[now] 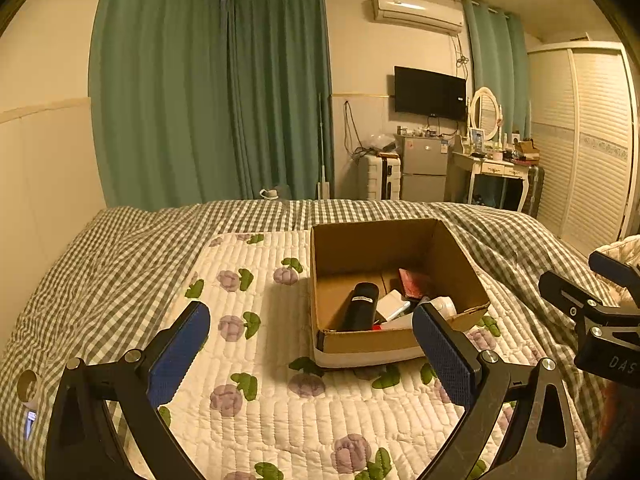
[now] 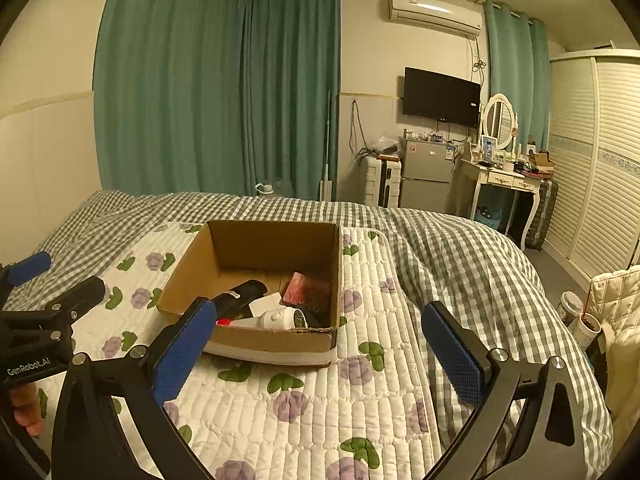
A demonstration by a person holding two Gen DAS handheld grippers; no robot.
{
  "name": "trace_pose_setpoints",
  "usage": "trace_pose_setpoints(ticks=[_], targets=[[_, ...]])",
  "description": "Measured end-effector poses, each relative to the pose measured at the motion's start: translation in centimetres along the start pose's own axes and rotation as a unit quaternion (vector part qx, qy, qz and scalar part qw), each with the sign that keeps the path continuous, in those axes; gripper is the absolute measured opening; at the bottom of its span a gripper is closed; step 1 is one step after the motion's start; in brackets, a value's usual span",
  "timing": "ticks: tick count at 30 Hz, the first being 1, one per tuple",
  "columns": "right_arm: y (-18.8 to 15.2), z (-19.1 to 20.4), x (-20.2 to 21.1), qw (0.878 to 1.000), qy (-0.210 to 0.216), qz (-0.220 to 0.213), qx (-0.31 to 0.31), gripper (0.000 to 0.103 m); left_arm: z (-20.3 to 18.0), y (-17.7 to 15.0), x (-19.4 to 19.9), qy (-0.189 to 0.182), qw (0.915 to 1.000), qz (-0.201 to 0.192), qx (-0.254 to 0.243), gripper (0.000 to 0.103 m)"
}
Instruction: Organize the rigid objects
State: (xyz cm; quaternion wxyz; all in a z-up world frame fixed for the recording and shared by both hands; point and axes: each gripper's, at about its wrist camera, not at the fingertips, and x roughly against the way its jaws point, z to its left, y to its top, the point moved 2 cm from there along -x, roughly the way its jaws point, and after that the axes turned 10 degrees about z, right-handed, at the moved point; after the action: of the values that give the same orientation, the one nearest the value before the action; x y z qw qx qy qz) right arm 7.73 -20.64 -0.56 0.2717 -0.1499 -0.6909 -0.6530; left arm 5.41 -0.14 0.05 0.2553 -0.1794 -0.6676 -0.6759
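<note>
An open cardboard box point(image 1: 372, 248) point(image 2: 276, 246) sits on the floral quilted mat in the middle of the bed. Inside lie a black cylinder point(image 1: 360, 306) point(image 2: 240, 294), a red packet point(image 1: 414, 282) point(image 2: 306, 288), a white box point(image 1: 394, 304) point(image 2: 266, 304) and a white bottle-like item point(image 1: 442, 306) point(image 2: 280, 318). My left gripper point(image 1: 310, 356) is open and empty, held above the mat just in front of the box. My right gripper point(image 2: 318, 352) is open and empty, in front of the box and to its right. Each gripper shows at the edge of the other's view.
The floral mat point(image 1: 280, 412) point(image 2: 304, 412) lies on a grey checked bedspread point(image 1: 120, 248) point(image 2: 460, 248). Green curtains, a fridge, a dressing table and a louvred wardrobe stand beyond the bed. Cups point(image 2: 580, 320) stand by the bed's right side.
</note>
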Motion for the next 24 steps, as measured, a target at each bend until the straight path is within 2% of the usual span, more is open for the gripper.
trace_pose_setpoints(ticks=[24], targets=[[-0.40, 0.56, -0.66, 1.000, -0.002, 0.004, 0.002, 0.103, -0.19, -0.31, -0.13, -0.006, 0.9999, 0.013, 0.009, 0.103]])
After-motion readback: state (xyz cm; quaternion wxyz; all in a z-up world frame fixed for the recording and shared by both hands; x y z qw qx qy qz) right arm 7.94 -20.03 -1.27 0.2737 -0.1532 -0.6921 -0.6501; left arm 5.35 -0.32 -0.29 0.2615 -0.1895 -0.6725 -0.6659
